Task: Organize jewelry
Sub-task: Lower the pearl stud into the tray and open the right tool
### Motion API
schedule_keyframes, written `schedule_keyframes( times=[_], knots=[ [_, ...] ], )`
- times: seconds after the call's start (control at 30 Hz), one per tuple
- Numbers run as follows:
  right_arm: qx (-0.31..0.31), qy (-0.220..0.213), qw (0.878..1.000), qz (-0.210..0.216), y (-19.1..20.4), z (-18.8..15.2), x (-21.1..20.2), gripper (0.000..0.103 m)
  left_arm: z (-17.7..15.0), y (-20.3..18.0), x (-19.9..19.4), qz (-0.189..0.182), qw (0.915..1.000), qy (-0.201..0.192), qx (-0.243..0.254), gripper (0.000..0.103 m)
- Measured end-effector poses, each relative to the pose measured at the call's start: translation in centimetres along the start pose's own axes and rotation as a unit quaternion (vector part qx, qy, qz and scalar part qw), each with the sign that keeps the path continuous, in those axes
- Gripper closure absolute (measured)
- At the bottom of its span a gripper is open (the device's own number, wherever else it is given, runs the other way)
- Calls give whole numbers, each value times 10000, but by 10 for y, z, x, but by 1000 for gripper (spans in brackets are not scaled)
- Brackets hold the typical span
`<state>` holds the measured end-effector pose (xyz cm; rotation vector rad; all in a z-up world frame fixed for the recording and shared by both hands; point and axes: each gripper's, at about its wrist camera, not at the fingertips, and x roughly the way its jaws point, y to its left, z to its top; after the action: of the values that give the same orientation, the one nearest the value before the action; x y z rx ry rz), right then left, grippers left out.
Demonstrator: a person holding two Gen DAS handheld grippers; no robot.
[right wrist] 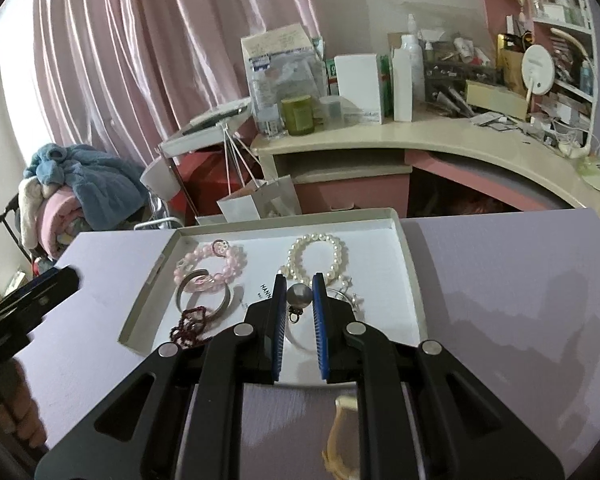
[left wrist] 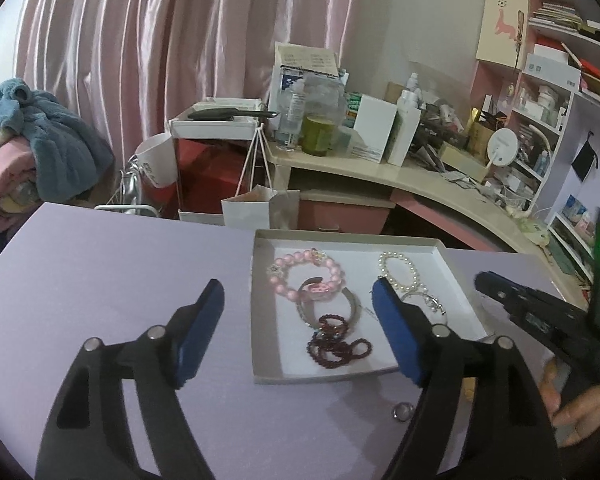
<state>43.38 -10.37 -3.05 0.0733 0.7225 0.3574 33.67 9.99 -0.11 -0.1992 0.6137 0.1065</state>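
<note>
A shallow white box (left wrist: pixel 260 376) (right wrist: pixel 410 264) sits on the lilac table. It holds a pink bead bracelet (left wrist: pixel 284 280) (right wrist: pixel 236 260), a silver bangle (left wrist: pixel 354 304) (right wrist: pixel 226 300), a dark red bead string (left wrist: pixel 336 344) (right wrist: pixel 188 324) and a pearl bracelet (left wrist: pixel 400 268) (right wrist: pixel 320 252). My left gripper (left wrist: pixel 298 292) is open above the box's near left part. My right gripper (right wrist: pixel 298 280) is shut on a grey pearl pendant (right wrist: pixel 299 295) over the box; it shows in the left wrist view (left wrist: pixel 484 280) at the right.
A small silver ring (left wrist: pixel 403 411) lies on the table in front of the box. A cream hair clip (right wrist: pixel 340 440) lies under my right gripper. A cluttered desk (left wrist: pixel 380 168) and a paper bag (left wrist: pixel 256 208) stand behind the table.
</note>
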Motion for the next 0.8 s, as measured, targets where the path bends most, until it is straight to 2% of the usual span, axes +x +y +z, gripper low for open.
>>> schedule_keyframes(
  times=[0.17,0.4,0.43,0.5,0.53,0.6,0.8],
  knots=[
    [95,382,9992,-40,-1,0,29,90,-5,5,0,53,9999,69,-70,25],
    [-16,441,9990,-63,5,3,36,89,-8,7,3,93,9998,127,-85,25],
    [-4,432,9991,-51,4,3,35,87,-8,8,3,94,9998,125,-85,25],
    [63,325,9994,-33,1,4,29,63,-8,8,3,100,9999,116,-78,25],
    [90,189,9998,-74,-2,4,23,47,-8,8,3,91,9998,119,-97,25],
    [107,0,9998,-149,-8,3,10,45,-8,8,1,85,9999,87,-120,25],
    [459,-150,9978,-444,-41,-9,-17,45,-16,10,-5,90,9998,84,-166,23]
  ],
)
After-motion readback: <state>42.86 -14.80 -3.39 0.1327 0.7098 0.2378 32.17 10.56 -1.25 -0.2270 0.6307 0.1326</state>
